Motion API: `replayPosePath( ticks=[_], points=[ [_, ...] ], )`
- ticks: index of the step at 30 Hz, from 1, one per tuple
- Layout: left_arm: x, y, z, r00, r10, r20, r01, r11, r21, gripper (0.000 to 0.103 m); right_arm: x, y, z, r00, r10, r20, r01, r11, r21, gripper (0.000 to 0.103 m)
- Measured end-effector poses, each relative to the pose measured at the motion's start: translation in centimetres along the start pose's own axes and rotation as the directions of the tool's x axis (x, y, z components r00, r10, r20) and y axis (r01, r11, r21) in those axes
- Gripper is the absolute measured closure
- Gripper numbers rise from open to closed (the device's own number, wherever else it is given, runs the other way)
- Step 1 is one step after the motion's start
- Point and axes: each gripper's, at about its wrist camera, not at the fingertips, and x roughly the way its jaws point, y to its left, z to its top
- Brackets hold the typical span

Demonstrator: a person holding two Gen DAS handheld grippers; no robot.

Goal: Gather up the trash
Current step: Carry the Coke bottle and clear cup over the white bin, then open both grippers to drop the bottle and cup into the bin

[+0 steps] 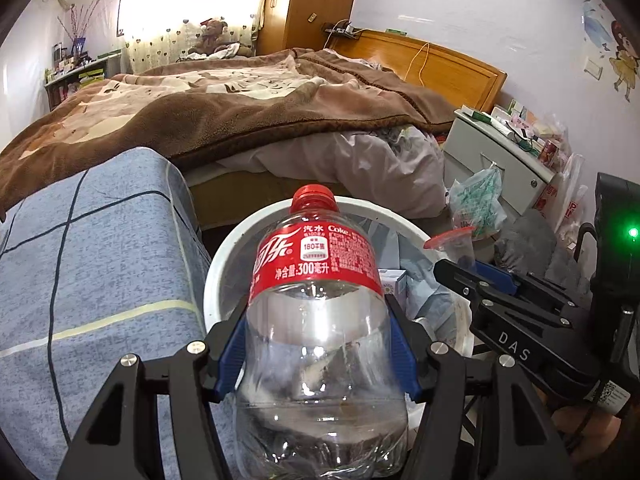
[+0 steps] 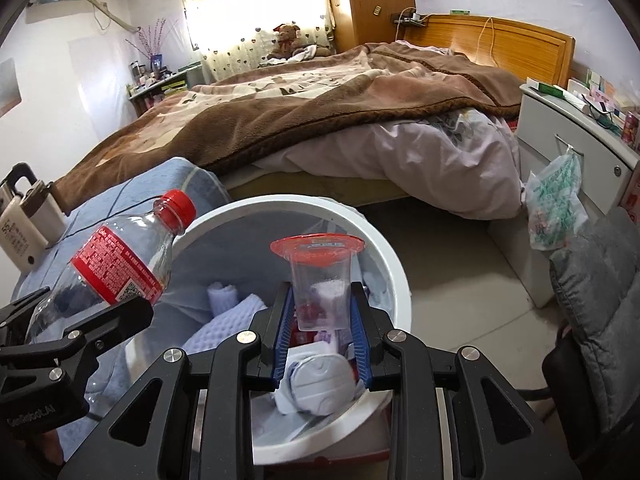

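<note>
Carrying both pieces of trash to the bin looks like the step in hand, with the drop not yet made. Bed (image 2: 320, 112), brown blanket over it, fills the background; a blue checked cover (image 1: 88, 264) lies to the left of the bin and a white nightstand (image 1: 500, 152) stands to its right. White round trash bin (image 2: 394, 272) sits on the floor below both tools, already holding blue and white crumpled waste. Left hand-held gripper (image 1: 316, 344) stands about half open, its blue pads pressed against the sides of an empty clear cola bottle (image 1: 316, 320) with red label and red cap; the bottle is tilted cap-forward, its neck over the near-left rim of the bin in the right wrist view. Right hand-held gripper (image 2: 322, 312) is nearly closed, clamped on a small clear plastic cup (image 2: 320, 284) with a red foil lid, held upright above the bin's opening. Judgement: the cup is well placed, so the next move calls for parting the right jaws and letting it fall. The bottle needs bringing further over the opening first, since its body seems to hang above the rim rather than the hollow; released there it could bounce off onto the floor.
</note>
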Motion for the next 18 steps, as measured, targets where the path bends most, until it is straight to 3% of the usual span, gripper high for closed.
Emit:
replayPosePath(
  ticks=[4,8,11,18],
  points=[
    [0.7,0.0,-0.1,1.000,0.010,-0.018,-0.010,1.000,-0.004,0.039,0.7,-0.3,-0.1,1.000,-0.013,-0.027,0.013,1.000,0.002,0.073],
    [0.9,-0.2,-0.2,0.999,0.029,-0.018,-0.030,1.000,-0.002,0.036,0.8,-0.7,-0.5,0.999,-0.008,-0.034,0.009,1.000,0.016,0.053],
    [0.8,-0.1,-0.2,1.000,0.019,-0.016,-0.019,1.000,-0.005,0.032,0.6,-0.8,-0.7,0.999,-0.007,-0.034,0.008,1.000,0.023,0.053],
    [0.2,0.0,-0.2,1.000,0.028,-0.007,-0.028,1.000,-0.007,0.032,-0.2,-0.6,-0.8,1.000,0.003,-0.015,-0.003,0.999,0.035,0.053]
  ],
)
